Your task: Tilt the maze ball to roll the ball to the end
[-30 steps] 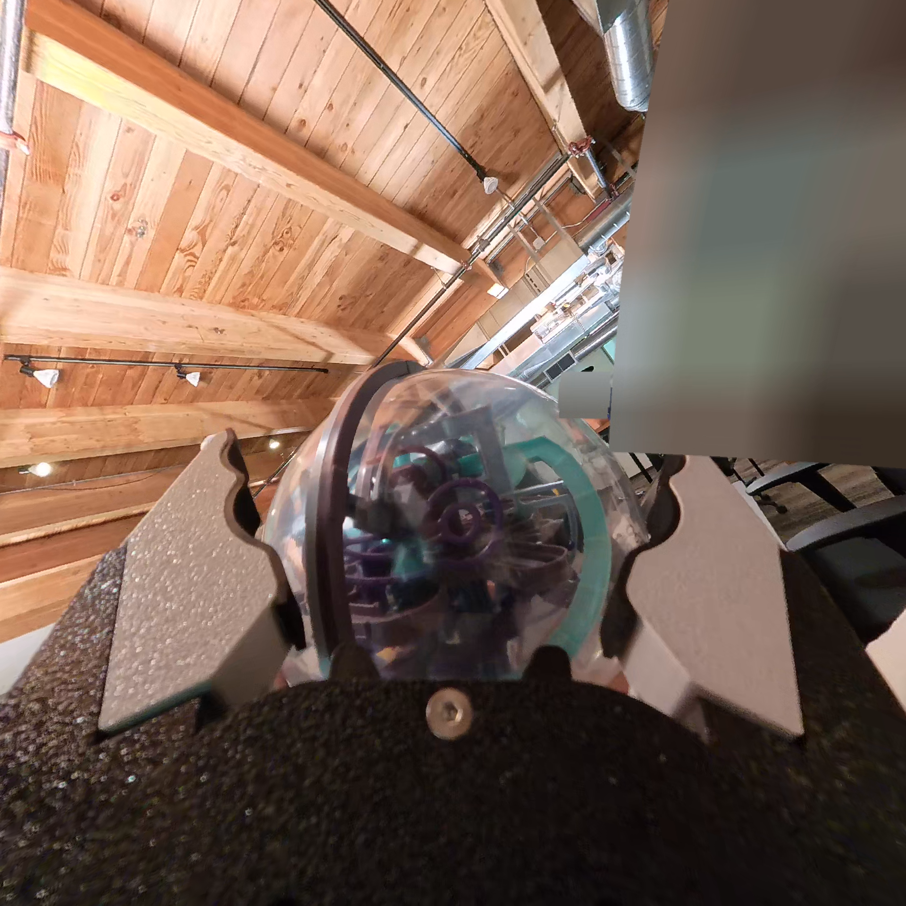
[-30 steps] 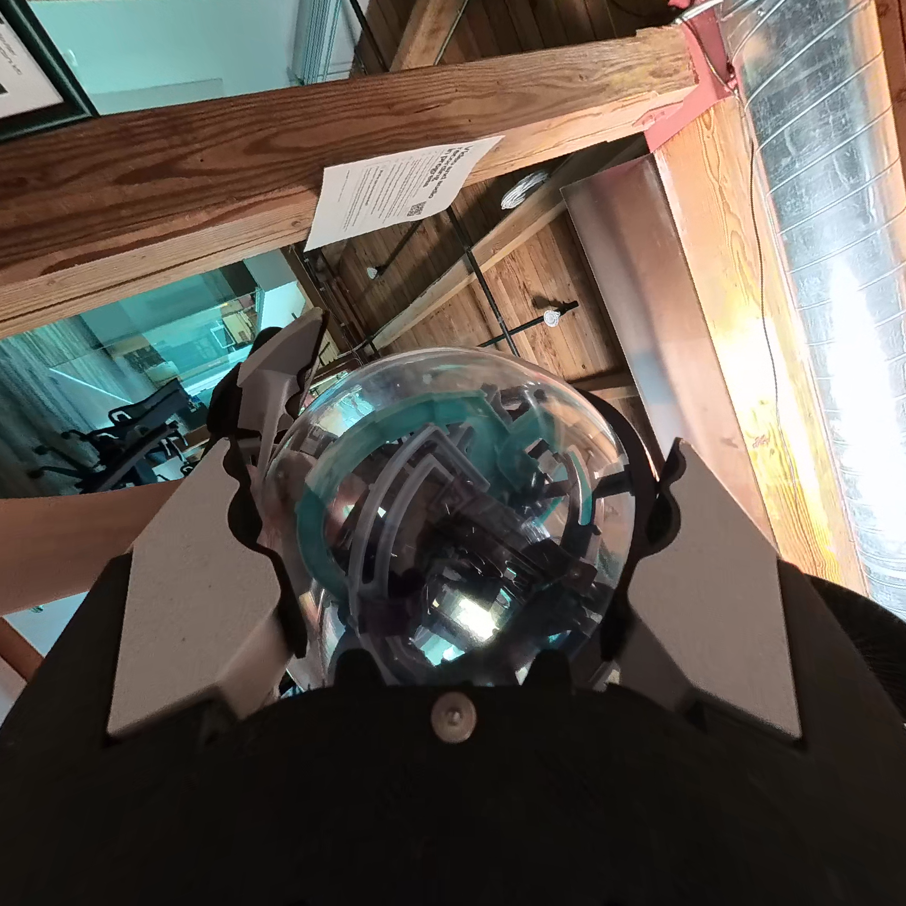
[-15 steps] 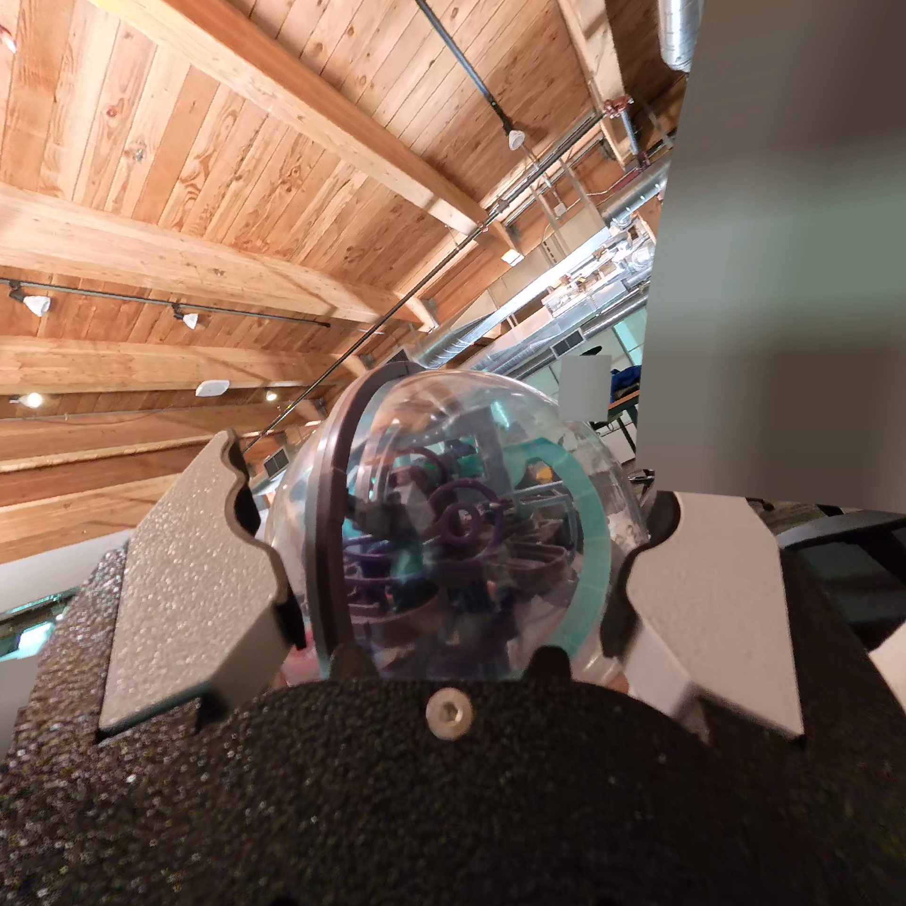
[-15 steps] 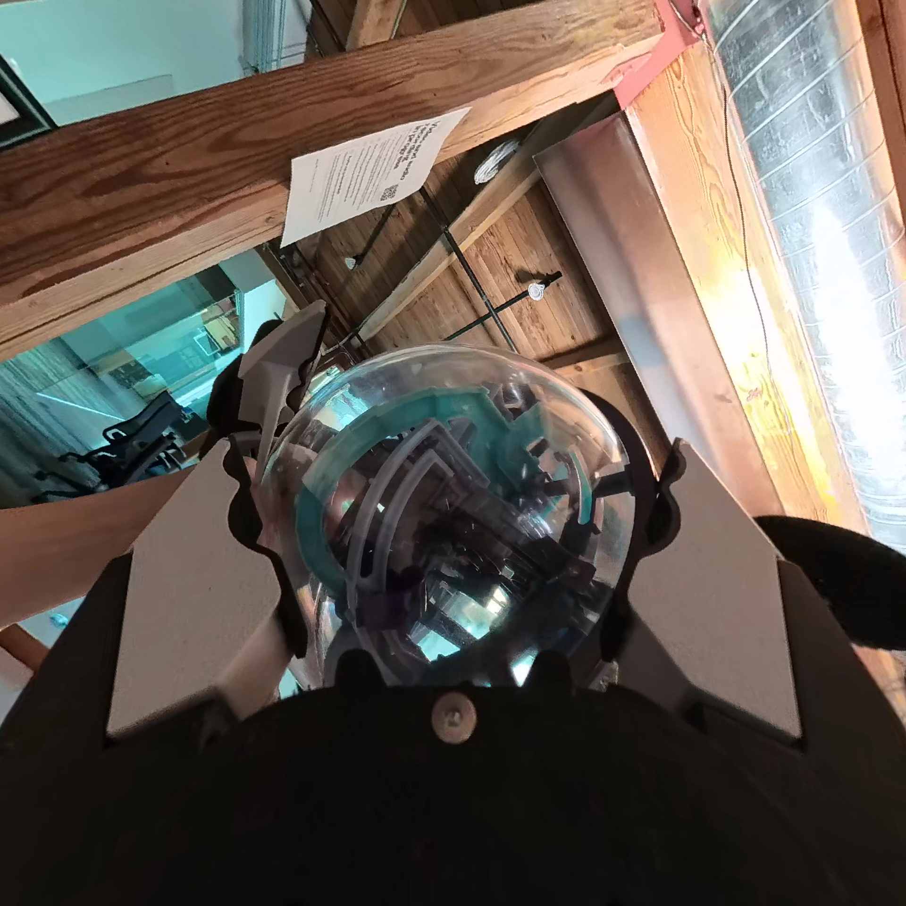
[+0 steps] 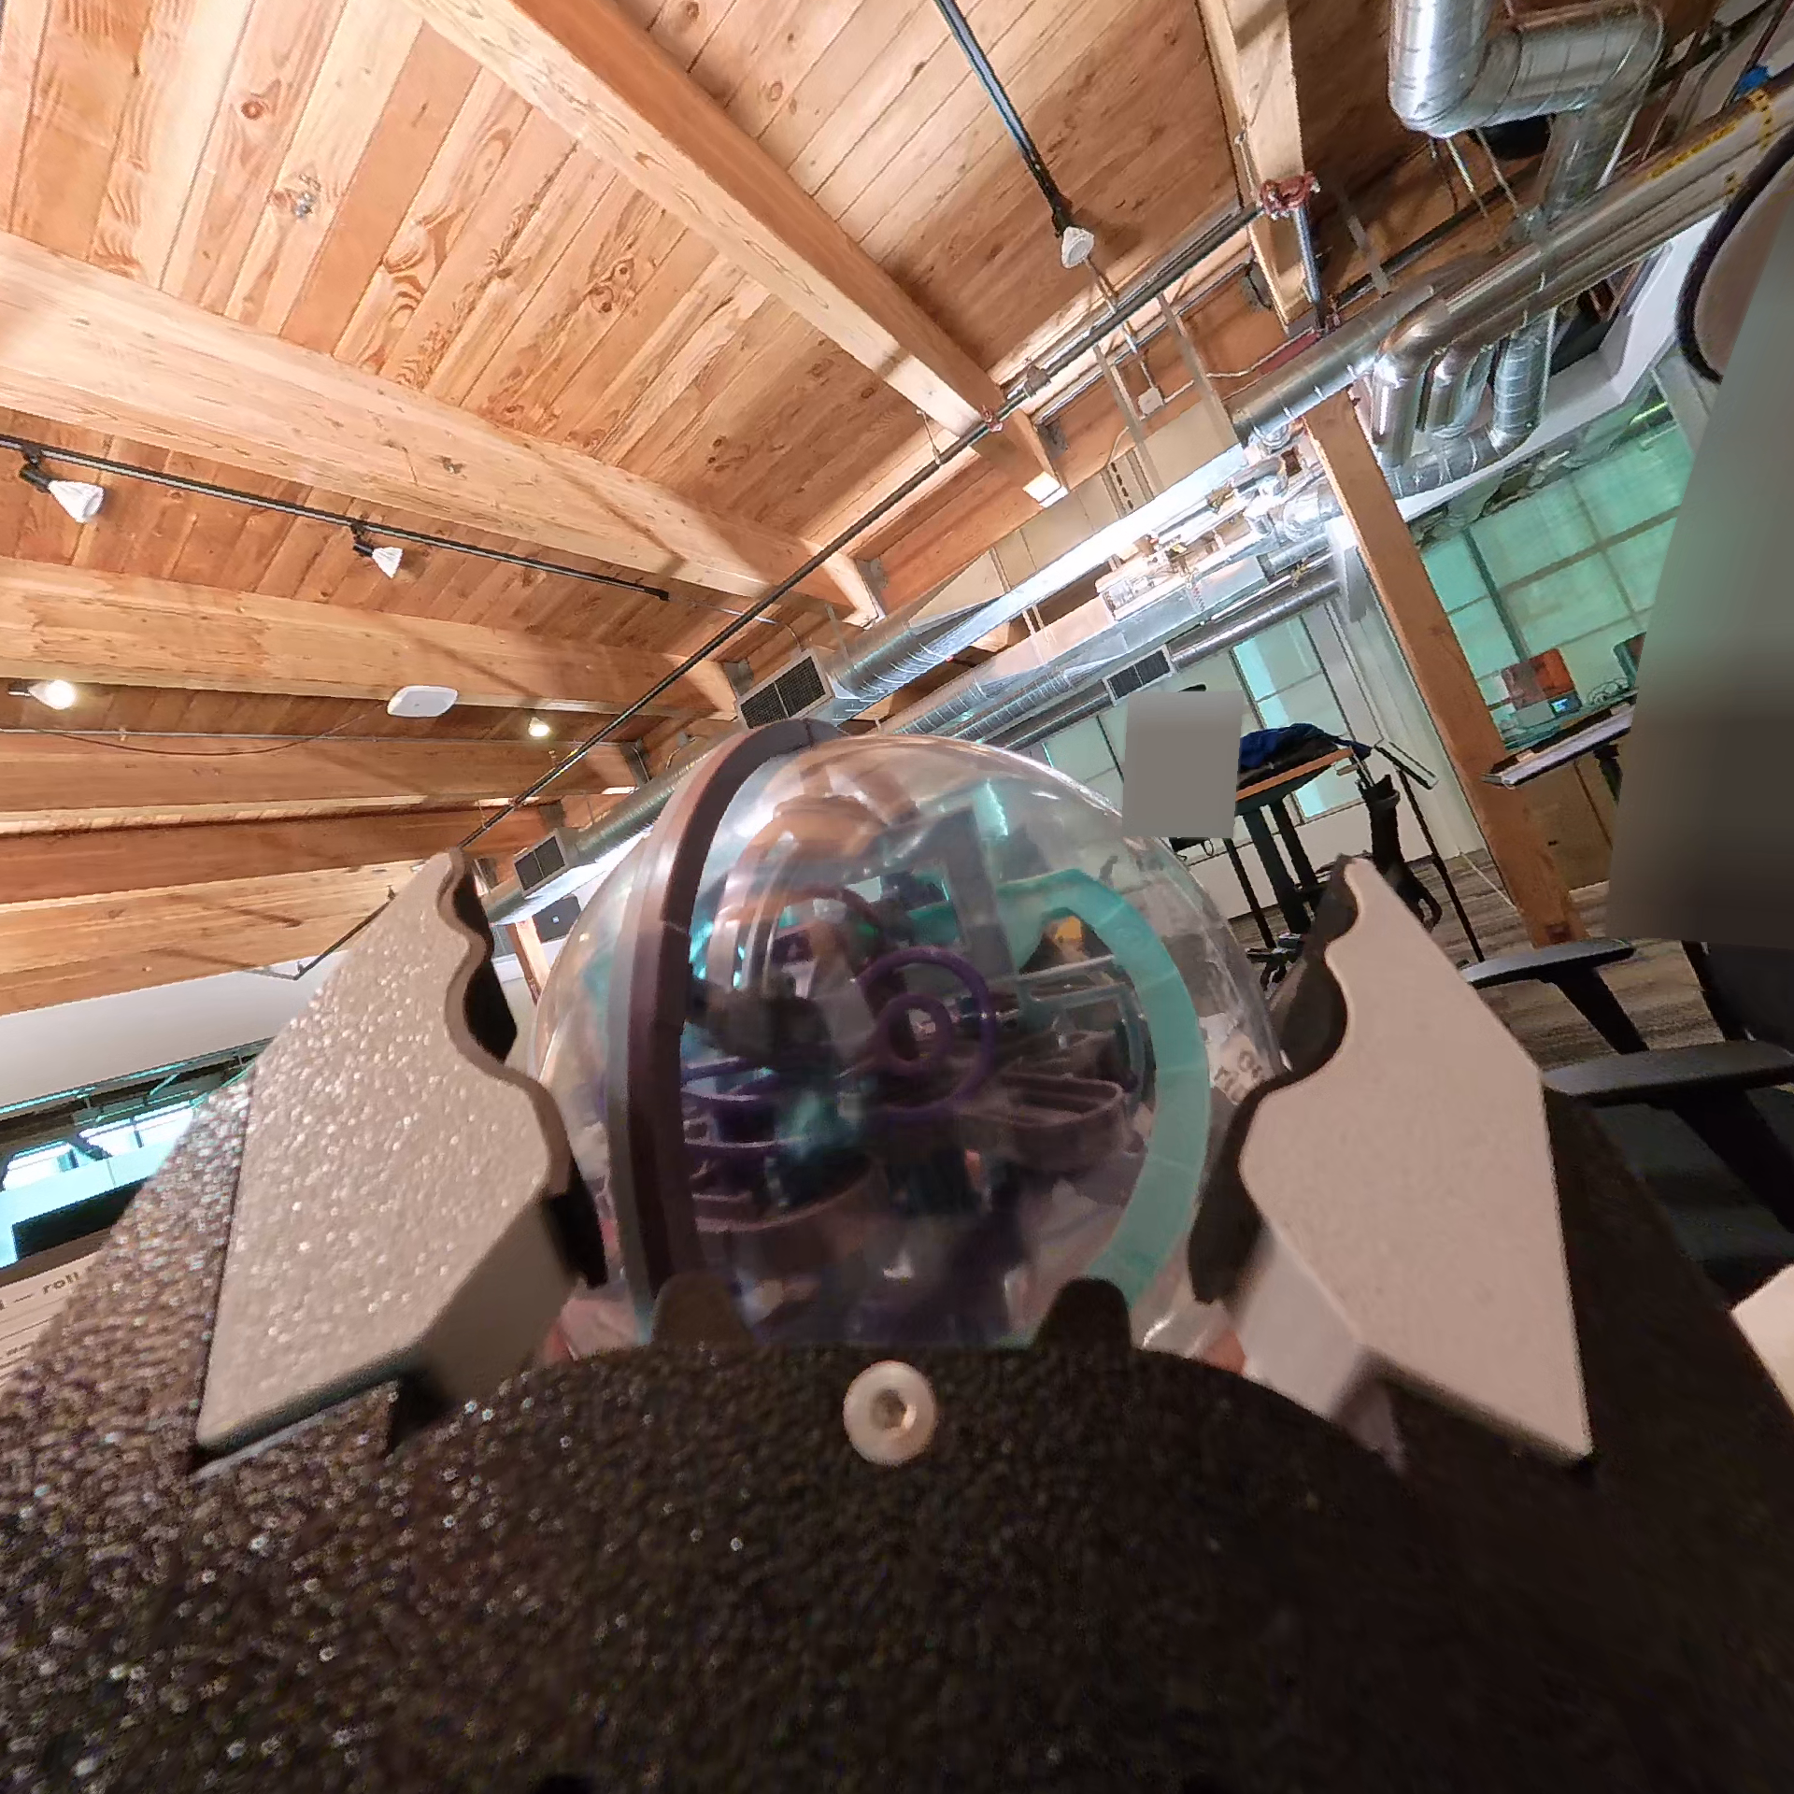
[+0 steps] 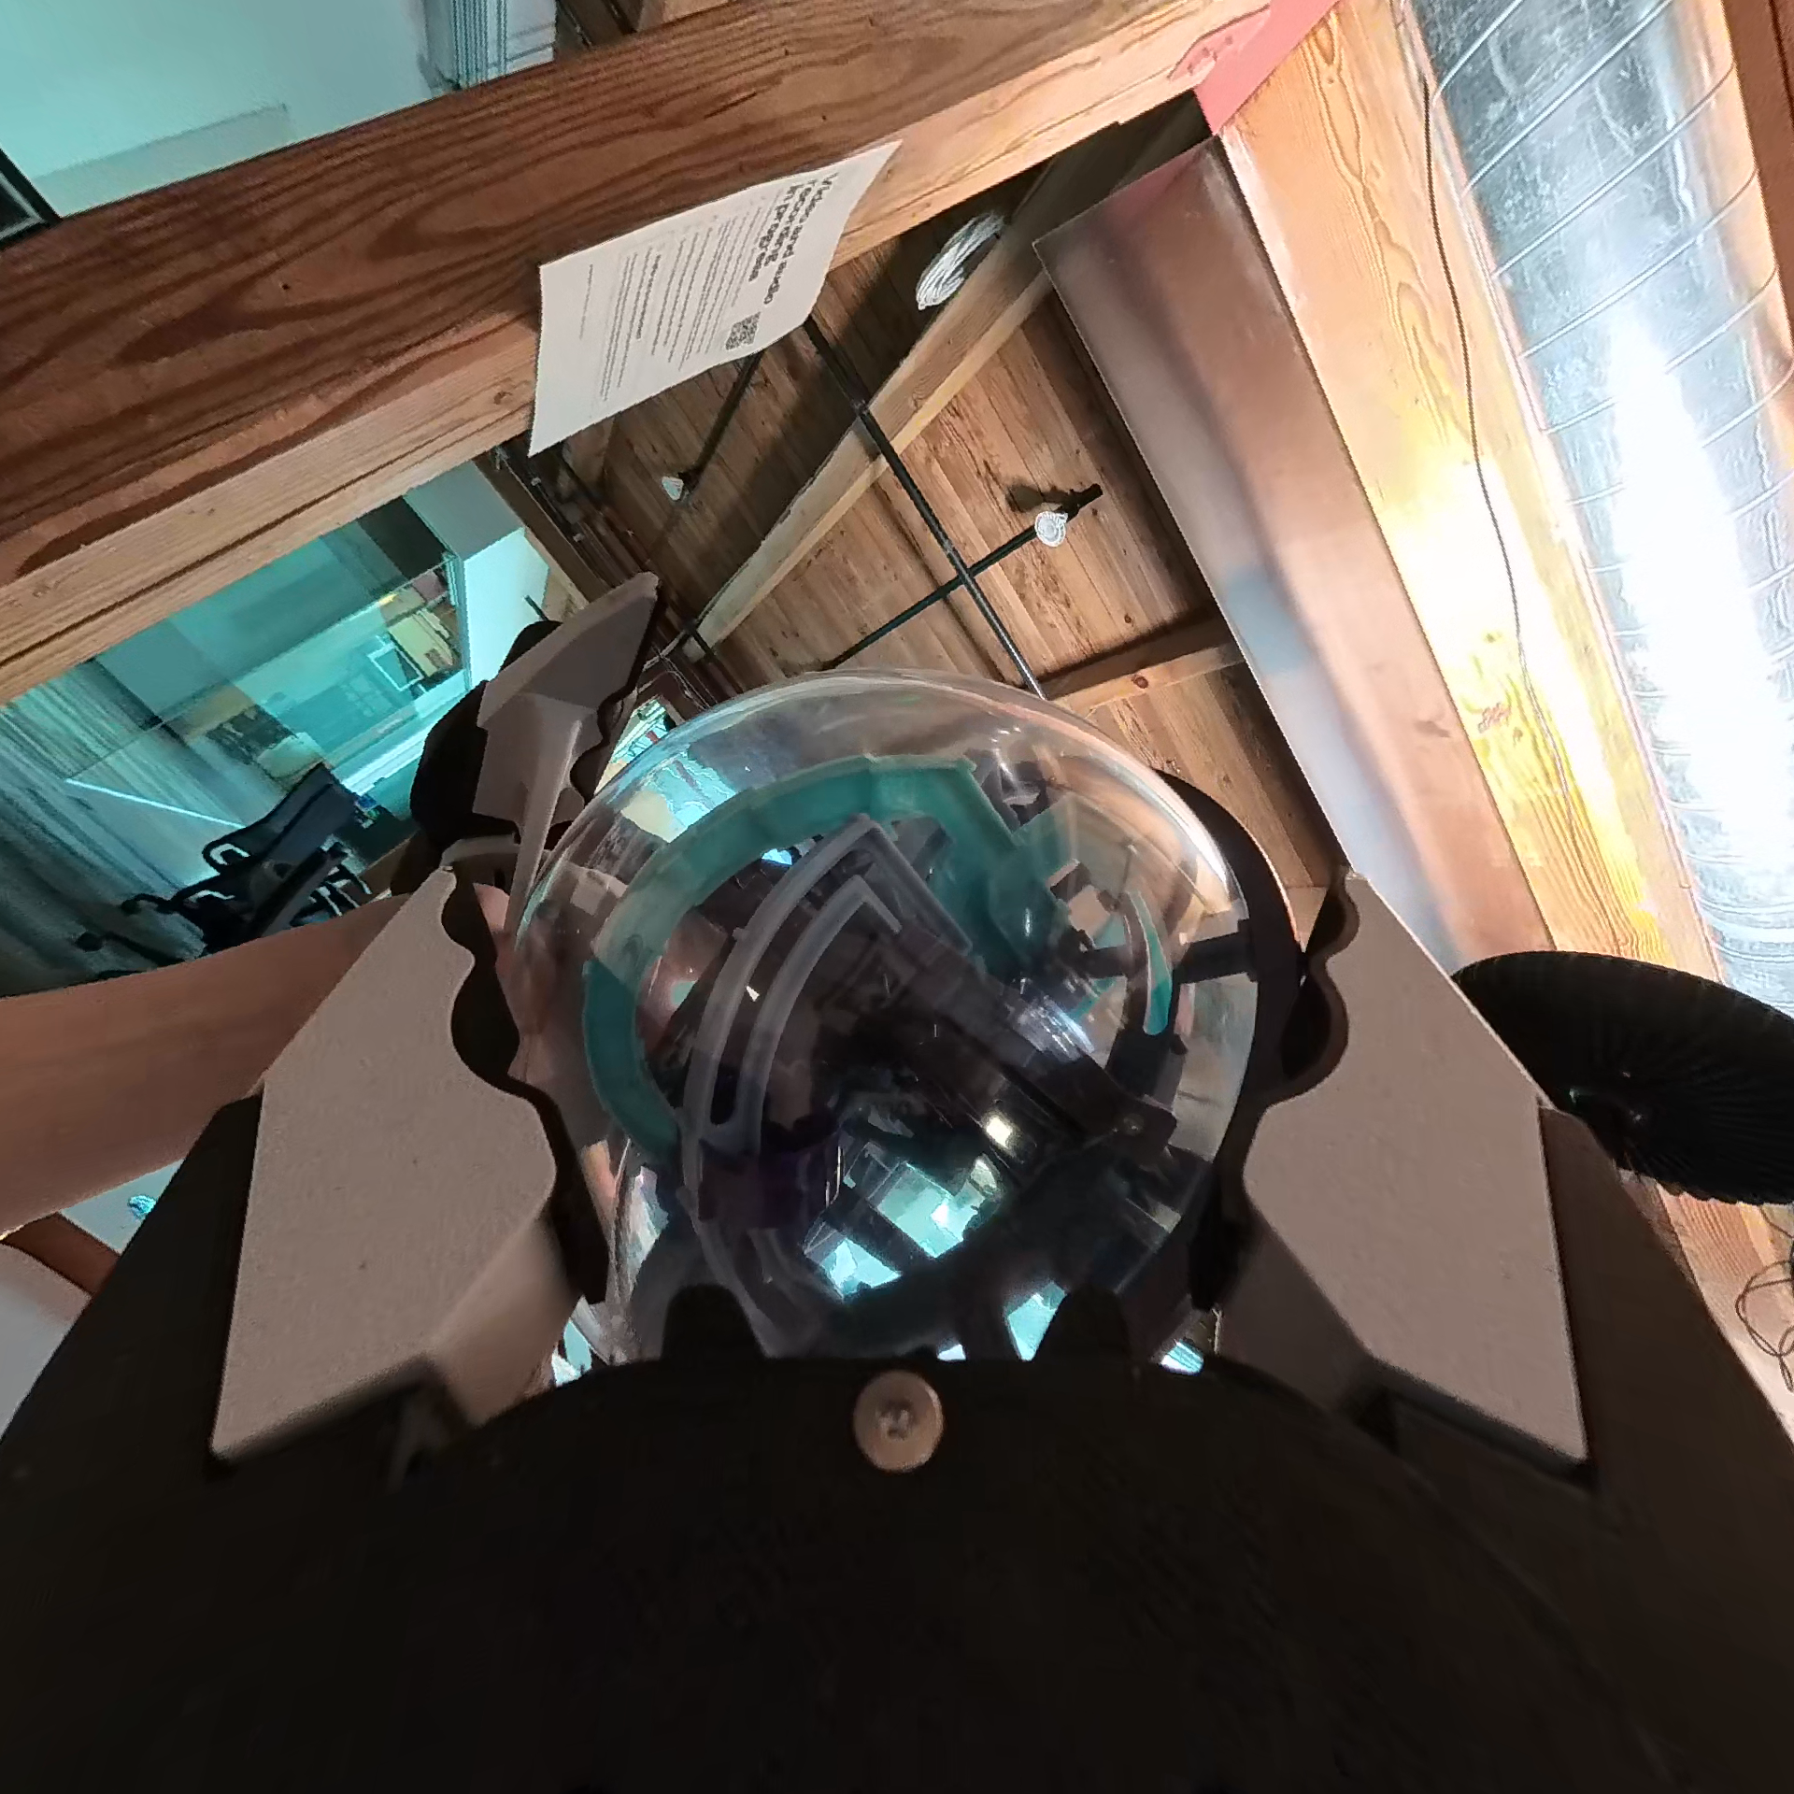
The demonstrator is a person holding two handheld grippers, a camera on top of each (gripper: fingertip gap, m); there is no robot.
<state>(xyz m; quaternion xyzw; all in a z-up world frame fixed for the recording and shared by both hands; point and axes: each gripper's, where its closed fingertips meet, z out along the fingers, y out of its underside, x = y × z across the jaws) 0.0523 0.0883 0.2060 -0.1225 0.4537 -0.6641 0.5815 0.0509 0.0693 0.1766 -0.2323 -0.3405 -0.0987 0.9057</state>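
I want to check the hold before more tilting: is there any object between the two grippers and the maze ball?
Nothing visible. The left gripper and right gripper each have the clear maze ball directly between their fingers, pads against its shell on both sides.

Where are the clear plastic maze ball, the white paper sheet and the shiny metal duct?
Clear plastic maze ball [image 6: 874, 874], right wrist view, upper dome.
White paper sheet [image 6: 680, 291], right wrist view, middle.
Shiny metal duct [image 6: 1602, 388], right wrist view, ribbed side.

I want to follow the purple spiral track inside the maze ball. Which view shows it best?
The left wrist view: the purple spiral track faces the camera inside the maze ball. The right wrist view shows mainly teal and grey tracks.
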